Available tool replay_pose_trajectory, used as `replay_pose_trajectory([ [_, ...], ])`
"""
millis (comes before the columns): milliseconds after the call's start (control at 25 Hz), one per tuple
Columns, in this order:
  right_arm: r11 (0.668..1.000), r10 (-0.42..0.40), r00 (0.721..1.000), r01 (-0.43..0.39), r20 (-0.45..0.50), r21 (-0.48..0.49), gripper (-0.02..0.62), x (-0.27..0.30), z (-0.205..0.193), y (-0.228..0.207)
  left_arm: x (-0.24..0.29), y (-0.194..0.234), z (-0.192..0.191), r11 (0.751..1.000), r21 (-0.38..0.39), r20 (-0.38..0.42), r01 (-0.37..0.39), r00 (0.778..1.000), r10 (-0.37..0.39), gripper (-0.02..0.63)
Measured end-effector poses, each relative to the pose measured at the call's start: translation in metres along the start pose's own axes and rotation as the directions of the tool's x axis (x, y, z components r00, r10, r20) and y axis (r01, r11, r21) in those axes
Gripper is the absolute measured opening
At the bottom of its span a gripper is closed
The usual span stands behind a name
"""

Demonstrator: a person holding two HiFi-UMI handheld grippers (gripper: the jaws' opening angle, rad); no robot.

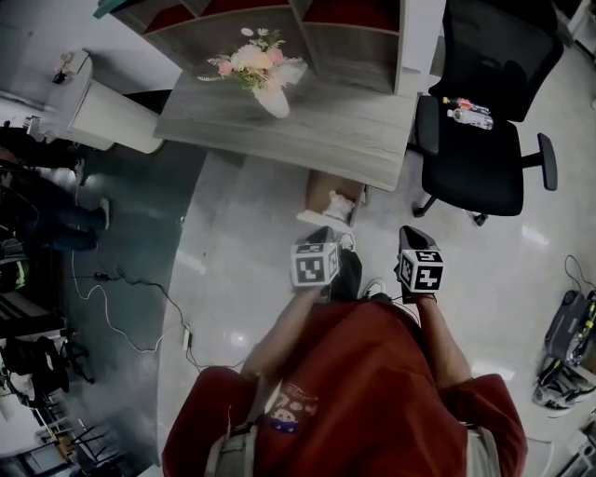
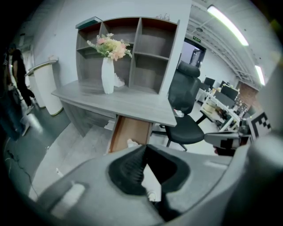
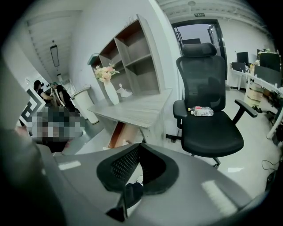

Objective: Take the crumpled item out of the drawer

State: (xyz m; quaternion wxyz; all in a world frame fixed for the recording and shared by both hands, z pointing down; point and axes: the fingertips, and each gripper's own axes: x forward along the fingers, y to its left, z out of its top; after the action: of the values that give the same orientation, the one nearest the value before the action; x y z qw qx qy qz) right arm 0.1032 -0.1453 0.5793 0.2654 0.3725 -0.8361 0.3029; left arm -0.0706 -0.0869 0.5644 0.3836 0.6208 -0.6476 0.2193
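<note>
The wooden drawer [image 1: 323,193] stands pulled out from under the grey desk [image 1: 307,126]. A white crumpled item [image 1: 340,204] lies inside it. Both grippers hang above the floor, short of the drawer and apart from it. My left gripper [image 1: 323,233] is shut and holds nothing, and in its own view its jaws [image 2: 143,148] meet just below the drawer [image 2: 128,130] and the crumpled item [image 2: 131,143]. My right gripper [image 1: 413,233] is shut too and is empty [image 3: 139,145]. Its view shows the drawer [image 3: 118,131] past the fingertips, and a white scrap of the item [image 3: 127,141].
A white vase of flowers [image 1: 264,76] stands on the desk in front of an open shelf unit [image 1: 279,23]. A black office chair [image 1: 480,149] with bottles [image 1: 468,111] on its seat is to the right. A white bin [image 1: 98,112] and floor cables [image 1: 121,298] are at the left.
</note>
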Motion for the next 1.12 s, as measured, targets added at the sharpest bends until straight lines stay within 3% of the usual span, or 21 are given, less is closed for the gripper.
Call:
replay_pose_trajectory([
  [360, 0.998, 0.028, 0.998, -0.030, -0.056, -0.047, 0.002, 0.050, 0.022, 0.026, 0.030, 0.036, 0.021, 1.000, -0.010, -0.030, 0.017, 0.999, -0.018, -0.003],
  [1120, 0.997, 0.013, 0.987, -0.025, -0.160, -0.071, 0.002, 0.107, 0.028, 0.050, 0.102, 0.079, 0.010, 0.995, 0.017, -0.158, 0.102, 0.983, -0.098, -0.002],
])
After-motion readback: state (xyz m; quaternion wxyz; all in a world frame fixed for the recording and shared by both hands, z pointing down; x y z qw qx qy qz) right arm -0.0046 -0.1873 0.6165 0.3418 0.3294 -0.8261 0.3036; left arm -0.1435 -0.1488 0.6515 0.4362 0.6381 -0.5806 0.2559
